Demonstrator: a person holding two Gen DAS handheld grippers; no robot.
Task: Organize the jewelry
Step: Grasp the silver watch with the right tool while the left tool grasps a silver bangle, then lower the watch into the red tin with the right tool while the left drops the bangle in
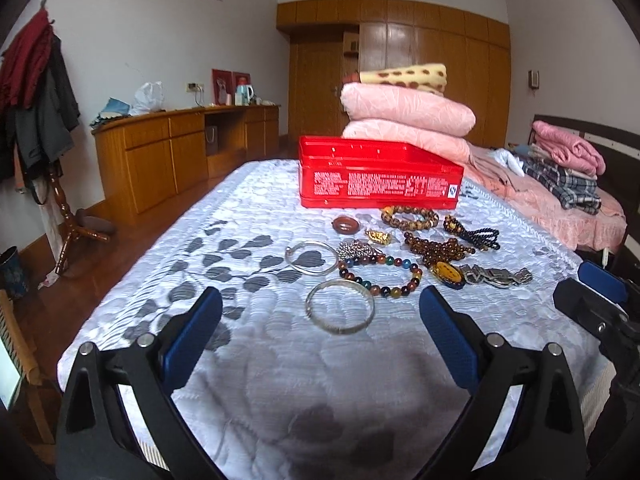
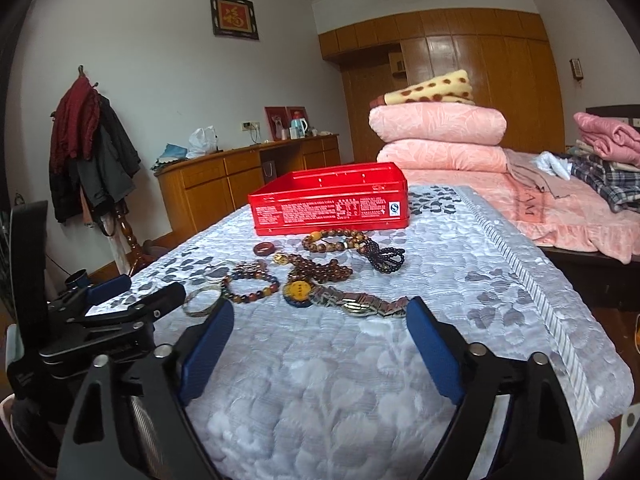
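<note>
On bed (image 1: 248,360), before red tin (image 1: 376,184): jewelry loose. Bangle (image 1: 340,306) nearest left gripper (image 1: 320,332), stiff, slippery; pinch rim. Right gripper (image 2: 320,336) faces watch (image 2: 360,304). Both fingers wide, empty.

Folded pink quilts (image 1: 408,110), coat rack (image 1: 36,92), wood dresser (image 1: 160,152).

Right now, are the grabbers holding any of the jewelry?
No, nothing is held. The left gripper and right gripper both have open jaws above the bedspread; the jewelry lies loose beside the red tin.
</note>
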